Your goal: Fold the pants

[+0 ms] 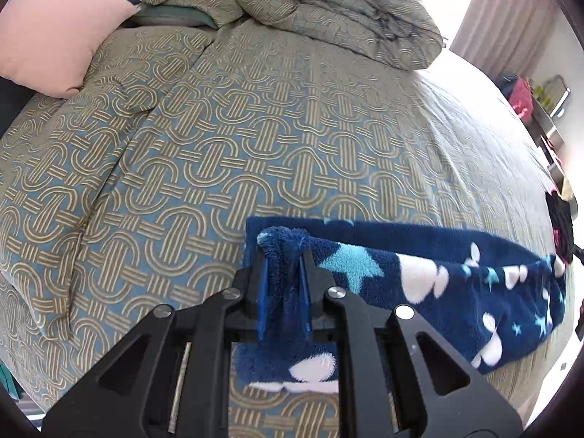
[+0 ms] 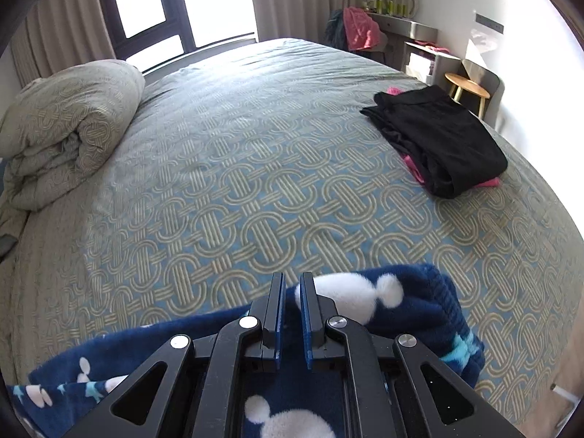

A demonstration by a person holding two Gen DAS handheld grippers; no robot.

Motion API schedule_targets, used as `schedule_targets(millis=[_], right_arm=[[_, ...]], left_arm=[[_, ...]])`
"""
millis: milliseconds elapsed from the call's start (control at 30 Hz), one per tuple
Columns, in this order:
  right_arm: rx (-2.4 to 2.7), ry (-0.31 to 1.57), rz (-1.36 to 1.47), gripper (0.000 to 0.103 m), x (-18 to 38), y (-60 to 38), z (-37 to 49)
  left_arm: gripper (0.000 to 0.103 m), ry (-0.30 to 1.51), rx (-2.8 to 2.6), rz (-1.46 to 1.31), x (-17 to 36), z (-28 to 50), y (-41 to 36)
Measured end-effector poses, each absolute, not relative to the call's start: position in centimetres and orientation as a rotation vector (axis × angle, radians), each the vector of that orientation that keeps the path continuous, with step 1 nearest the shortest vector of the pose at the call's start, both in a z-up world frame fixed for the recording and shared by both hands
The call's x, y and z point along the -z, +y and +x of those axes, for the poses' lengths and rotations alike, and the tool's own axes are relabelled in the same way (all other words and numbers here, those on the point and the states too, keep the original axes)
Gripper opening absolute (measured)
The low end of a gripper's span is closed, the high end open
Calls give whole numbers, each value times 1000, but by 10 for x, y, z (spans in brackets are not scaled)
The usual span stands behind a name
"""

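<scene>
The pants [image 1: 438,277] are dark blue fleece with white shapes and light blue stars, stretched along the near edge of the bed. My left gripper [image 1: 284,255] is shut on a bunched end of the pants, and the fabric bulges between and above its blue pads. In the right wrist view the pants [image 2: 401,303] lie under and around my right gripper [image 2: 291,281]. Its jaws stand close together with a fold of the fleece pinched between them. The ribbed waistband end [image 2: 449,292] curls up to the right of it.
The bed cover [image 2: 255,182] has a blue and tan woven-ring pattern. A rolled duvet [image 2: 65,124] lies at the far left, a pink pillow [image 1: 51,33] at the head. A folded black garment over a pink one [image 2: 438,138] sits at the right. A stool [image 2: 467,87] and a shelf stand beyond.
</scene>
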State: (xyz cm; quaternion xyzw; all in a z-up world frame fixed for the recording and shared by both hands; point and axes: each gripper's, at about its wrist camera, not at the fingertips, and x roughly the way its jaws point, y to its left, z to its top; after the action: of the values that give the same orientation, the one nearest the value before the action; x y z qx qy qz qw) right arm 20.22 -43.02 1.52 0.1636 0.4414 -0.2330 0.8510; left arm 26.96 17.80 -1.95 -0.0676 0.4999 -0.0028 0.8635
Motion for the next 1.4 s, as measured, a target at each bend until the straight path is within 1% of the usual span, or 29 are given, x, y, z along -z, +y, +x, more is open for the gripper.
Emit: schedule_targets(millis=[100,200,267,300,367,433,467,500,533,600,700,767,800,833,867,1000,1033,1067,1100,1267,1333,1400], right_arm=[[350,1018,252,9,-7,-414,222],[323,1069,178,10,6,-403,225],[310,1082,176,12,12,-404,222],[298,1086,181,14,16,-405,220],[233,1106,186,23,23,-406,216],[204,1132,155,41,27,-401,216],[204,1139,132,48,29,-400,216],[223,1142,93,56,30,-402,218],[245,1136,77,57,29,-405,219],[316,1131,85,58,28,-423,222],[474,1132,169,58,28,-472,218],[553,1144,167,58,31,-494,212],[578,1158,165,58,34,-505,205],[595,1173,177,58,36,-517,196],[598,1182,196,58,38,-525,187],[564,1161,359,58,40,-553,135],[571,1140,411,58,39,-556,118],[589,1119,457,58,38,-559,100],[603,1099,488,59,36,-557,84],[566,1044,594,59,36,-534,17],[523,1049,634,64,44,-521,-1],[477,1074,663,64,56,-506,-10]], left_arm=[[17,1081,-40,-154,34,290,176],[17,1087,-62,-144,41,308,169],[16,1079,-64,-139,39,315,164],[16,1072,-62,-138,37,317,163],[17,1050,-65,-133,29,319,165],[17,1027,-76,-146,24,322,173],[17,1016,-90,-161,22,323,178],[17,1012,-99,-183,22,324,185],[17,1019,-100,-195,24,326,189],[21,1060,-107,-171,36,328,188],[35,1113,-129,-67,52,323,180],[51,1131,-136,-27,57,314,179],[55,1132,-138,-23,57,309,180],[63,1131,-146,-25,55,302,183],[66,1124,-152,-35,51,294,187],[68,1086,-158,-88,33,254,198],[71,1075,-151,-110,28,242,200],[76,1064,-136,-139,24,228,199],[79,1057,-116,-173,21,213,198],[79,1076,8,-307,25,157,171],[79,1101,113,-376,34,138,149],[79,1158,241,-362,44,125,111]])
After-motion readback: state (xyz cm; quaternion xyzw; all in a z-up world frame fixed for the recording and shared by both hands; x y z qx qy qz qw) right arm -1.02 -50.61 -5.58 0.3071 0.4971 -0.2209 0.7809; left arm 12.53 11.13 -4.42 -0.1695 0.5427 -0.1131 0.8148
